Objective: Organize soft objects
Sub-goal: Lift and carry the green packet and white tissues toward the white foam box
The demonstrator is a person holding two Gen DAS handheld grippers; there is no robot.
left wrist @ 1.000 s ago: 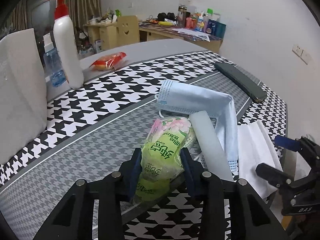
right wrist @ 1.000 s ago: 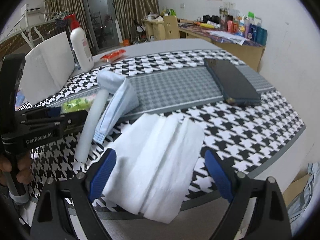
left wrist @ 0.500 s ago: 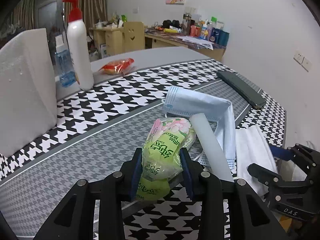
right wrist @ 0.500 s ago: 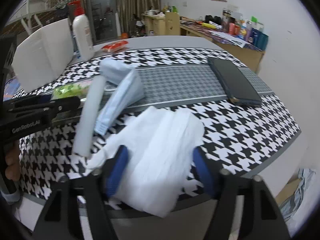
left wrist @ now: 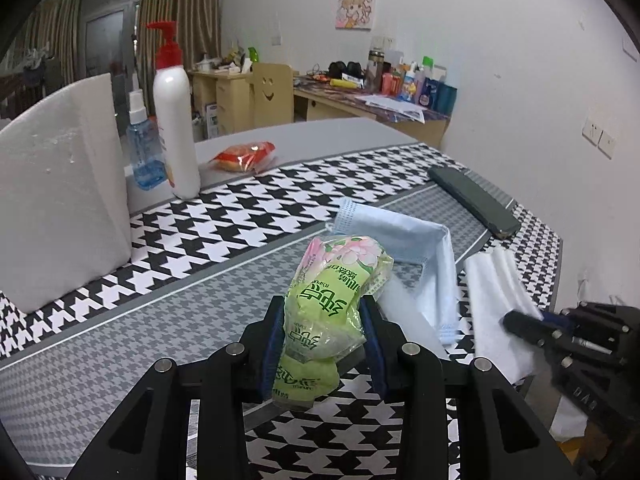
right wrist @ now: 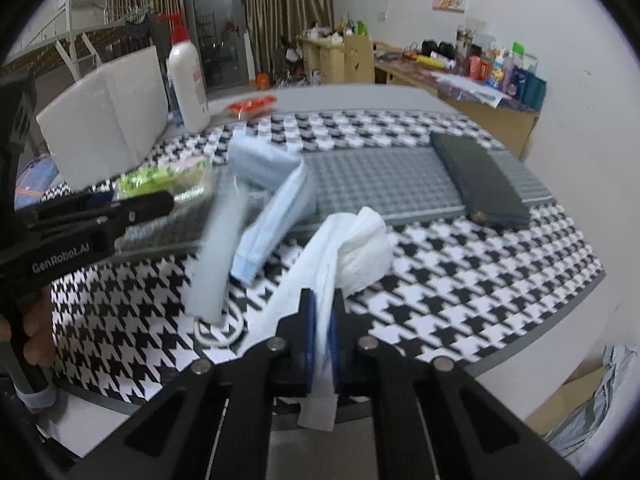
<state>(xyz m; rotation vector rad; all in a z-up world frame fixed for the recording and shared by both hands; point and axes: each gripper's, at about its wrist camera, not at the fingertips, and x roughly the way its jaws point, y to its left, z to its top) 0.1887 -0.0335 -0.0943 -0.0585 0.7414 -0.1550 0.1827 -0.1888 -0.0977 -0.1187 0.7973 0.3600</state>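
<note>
Here, your left gripper (left wrist: 325,334) has its jaws clamped on the green tissue pack (left wrist: 326,300), which sticks out ahead of them above the table (left wrist: 120,344). Your right gripper (right wrist: 321,334) has just been closing, and its jaws are now pinched together on the white tissue (right wrist: 352,248), which bunches up just beyond the tips. Just ahead of the left jaws and to their right lies the blue face mask (left wrist: 404,236), partly under a pale flat strip (left wrist: 404,312). The table wears a black-and-white houndstooth cloth with a grey band down the middle. Farther beyond the jaws on the right a dark flat case (left wrist: 472,202) lies near the wall. Far ahead on the left stand a white foam block (left wrist: 60,184), a pump bottle (left wrist: 174,120) and a small blue spray bottle (left wrist: 144,148), with a red packet (left wrist: 244,156) nearby. A cluttered wooden desk (left wrist: 360,104) lines the far wall, curtains hang left.
</note>
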